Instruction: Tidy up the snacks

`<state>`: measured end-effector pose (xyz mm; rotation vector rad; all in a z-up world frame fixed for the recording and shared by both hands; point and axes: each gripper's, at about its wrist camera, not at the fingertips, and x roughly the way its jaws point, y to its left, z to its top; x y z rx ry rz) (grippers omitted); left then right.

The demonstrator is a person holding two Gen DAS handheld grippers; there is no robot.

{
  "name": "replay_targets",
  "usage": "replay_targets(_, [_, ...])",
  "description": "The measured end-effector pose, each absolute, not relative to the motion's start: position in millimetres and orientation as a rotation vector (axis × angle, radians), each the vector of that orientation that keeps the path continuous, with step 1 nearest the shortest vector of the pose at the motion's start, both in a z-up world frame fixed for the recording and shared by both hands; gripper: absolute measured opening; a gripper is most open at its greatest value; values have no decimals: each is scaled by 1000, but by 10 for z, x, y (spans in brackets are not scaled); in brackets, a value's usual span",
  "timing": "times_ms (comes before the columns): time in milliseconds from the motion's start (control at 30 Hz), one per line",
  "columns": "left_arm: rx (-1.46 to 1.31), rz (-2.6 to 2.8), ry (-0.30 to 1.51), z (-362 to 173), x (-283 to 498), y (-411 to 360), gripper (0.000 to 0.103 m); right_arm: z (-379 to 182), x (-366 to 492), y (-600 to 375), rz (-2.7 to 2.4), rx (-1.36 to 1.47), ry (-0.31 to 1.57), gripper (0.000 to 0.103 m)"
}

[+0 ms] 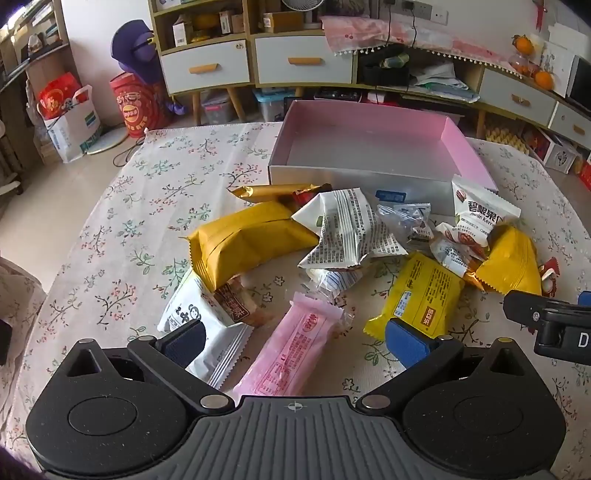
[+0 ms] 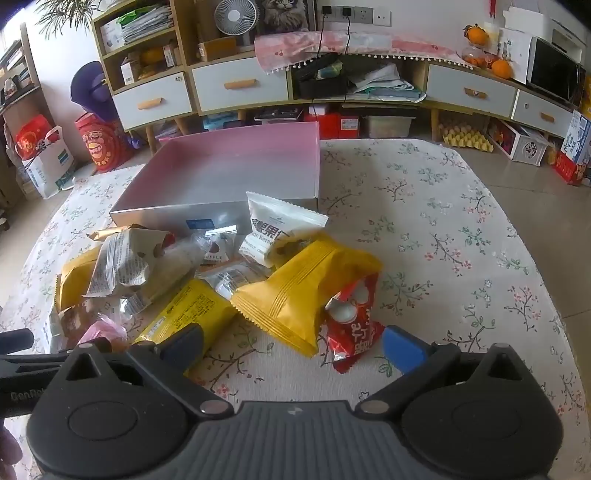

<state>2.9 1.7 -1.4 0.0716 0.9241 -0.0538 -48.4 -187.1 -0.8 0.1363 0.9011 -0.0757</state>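
A floral tablecloth [image 2: 424, 229] covers the table, and behind it stand a white-drawered cabinet [image 2: 240, 86], a small fan [image 2: 235, 16], oranges [image 2: 501, 68] and a red bag [image 1: 133, 107] on the floor.

A red packet [image 2: 351, 325] lies half tucked under the yellow bag [image 2: 306, 291] (its print unreadable).

A long cabinet [image 2: 240, 85] with white drawers stands by the white wall [image 2: 424, 14]. A small fan [image 2: 235, 16] sits on top. The floor [image 2: 524, 184] is pale tile. Daylight fills the room.
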Motion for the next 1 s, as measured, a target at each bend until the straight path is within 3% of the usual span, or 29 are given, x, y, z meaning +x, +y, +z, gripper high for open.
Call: replay_targets(1000, [32,-58,901,47,32,71,103,71,-502,-1839,-108,90,841,90])
